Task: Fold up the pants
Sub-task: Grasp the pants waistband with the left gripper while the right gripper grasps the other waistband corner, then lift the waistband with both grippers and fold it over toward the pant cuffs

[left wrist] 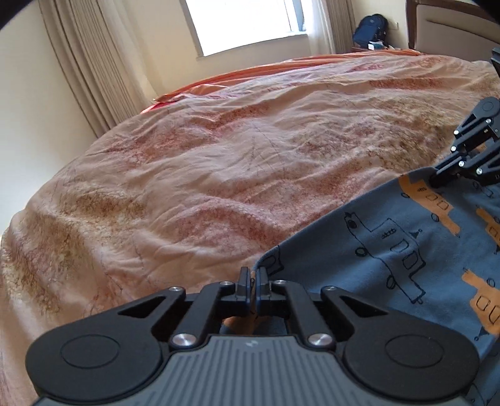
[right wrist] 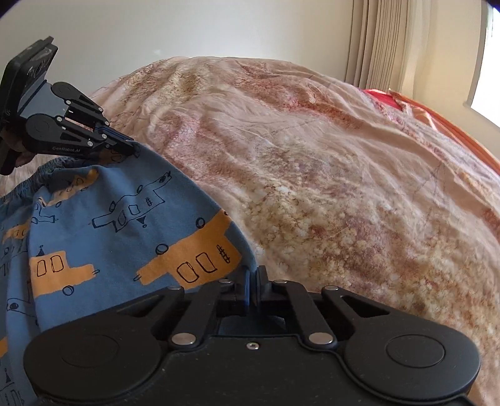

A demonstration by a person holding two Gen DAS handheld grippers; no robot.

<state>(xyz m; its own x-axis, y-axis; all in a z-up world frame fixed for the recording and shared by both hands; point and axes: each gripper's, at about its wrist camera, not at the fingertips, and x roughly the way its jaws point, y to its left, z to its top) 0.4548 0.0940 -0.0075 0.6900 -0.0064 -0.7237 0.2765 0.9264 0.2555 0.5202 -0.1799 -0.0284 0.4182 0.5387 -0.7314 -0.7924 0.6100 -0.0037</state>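
Blue pants printed with orange vehicles and dark line drawings hang lifted over the bed, stretched between both grippers. In the left wrist view my left gripper is shut on one corner of the cloth edge, and my right gripper shows at the far right, pinching the other corner. The right wrist view has my right gripper shut on the pants, with my left gripper at upper left clamped on the fabric near the elastic waistband.
A wide bed with a rumpled pink and beige quilt fills both views; an orange sheet shows at its far edge. Curtains and a bright window stand behind. A blue backpack and a headboard are at the back right.
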